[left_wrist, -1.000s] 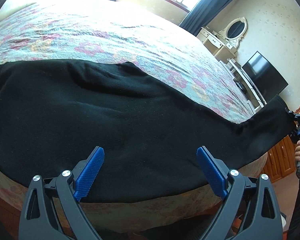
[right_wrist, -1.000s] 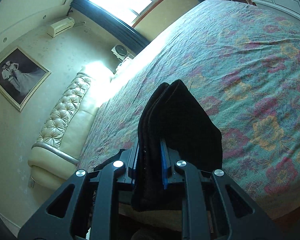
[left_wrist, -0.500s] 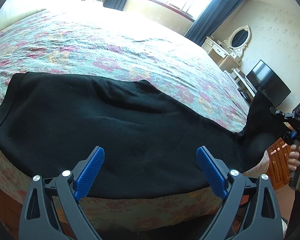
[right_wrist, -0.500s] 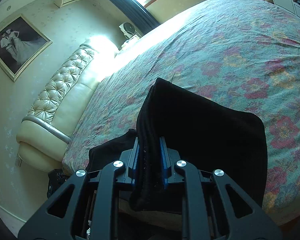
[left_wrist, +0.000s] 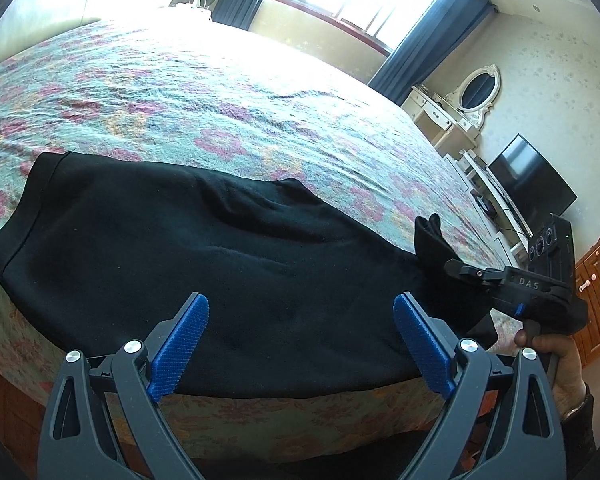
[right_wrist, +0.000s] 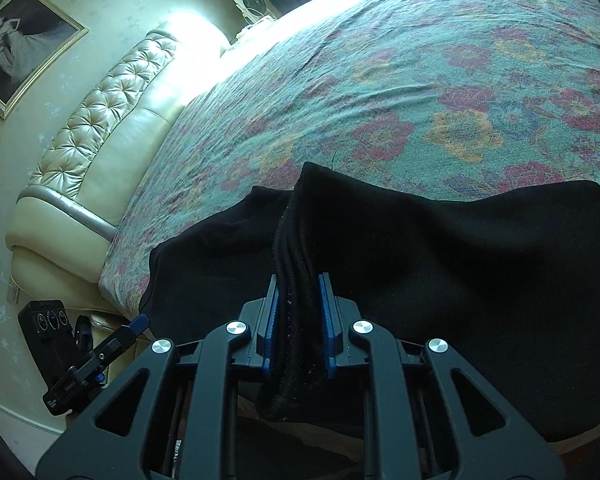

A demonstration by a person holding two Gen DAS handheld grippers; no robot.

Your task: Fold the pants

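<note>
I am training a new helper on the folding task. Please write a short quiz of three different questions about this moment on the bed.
1. True or false: the left claw is closed on the black pants.
2. Which claw grips the bunched leg end of the pants? A) left B) right C) neither
3. Fill in: the pants lie on a bed with a ______-patterned bedspread.

Key
1. False. Its jaws stand wide open above the cloth and hold nothing.
2. B. The right claw pinches several layers of the fabric between its blue pads.
3. Floral.
</note>
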